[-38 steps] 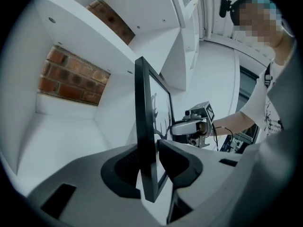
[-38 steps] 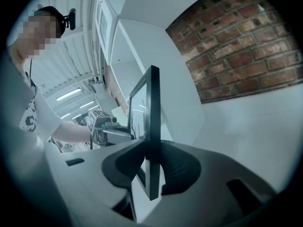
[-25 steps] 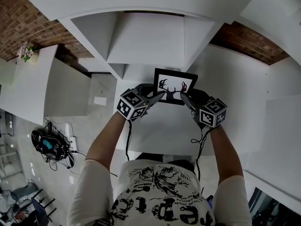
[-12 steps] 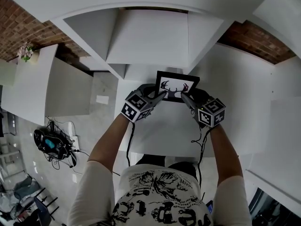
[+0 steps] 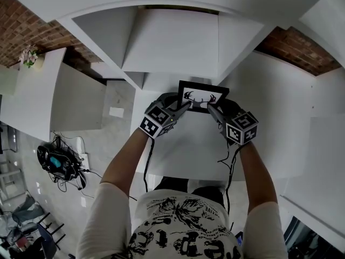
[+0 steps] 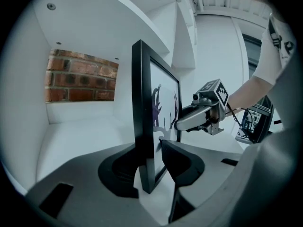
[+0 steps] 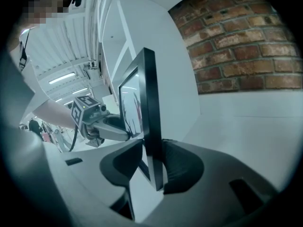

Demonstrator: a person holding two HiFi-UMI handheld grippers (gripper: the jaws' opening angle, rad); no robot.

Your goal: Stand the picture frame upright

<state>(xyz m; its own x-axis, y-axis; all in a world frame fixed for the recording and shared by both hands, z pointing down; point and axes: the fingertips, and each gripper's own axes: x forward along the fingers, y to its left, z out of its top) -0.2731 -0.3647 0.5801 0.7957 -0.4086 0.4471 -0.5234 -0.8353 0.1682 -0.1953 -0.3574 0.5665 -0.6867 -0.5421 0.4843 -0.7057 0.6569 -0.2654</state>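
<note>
A black picture frame [image 5: 201, 97] with an antler print stands upright on the white bench [image 5: 188, 150], just above the centre of the head view. The left claw [image 5: 186, 106] and right claw [image 5: 211, 110] straddle its lower corners. Their jaws have just been opening and sit loose around the frame's edges, not clamping it.

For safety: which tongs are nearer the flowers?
Left. Left tongs, jaws just opening, straddle the picture frame's left edge, toward the flowers; the right tongs, likewise opening, straddle its right edge.
</note>
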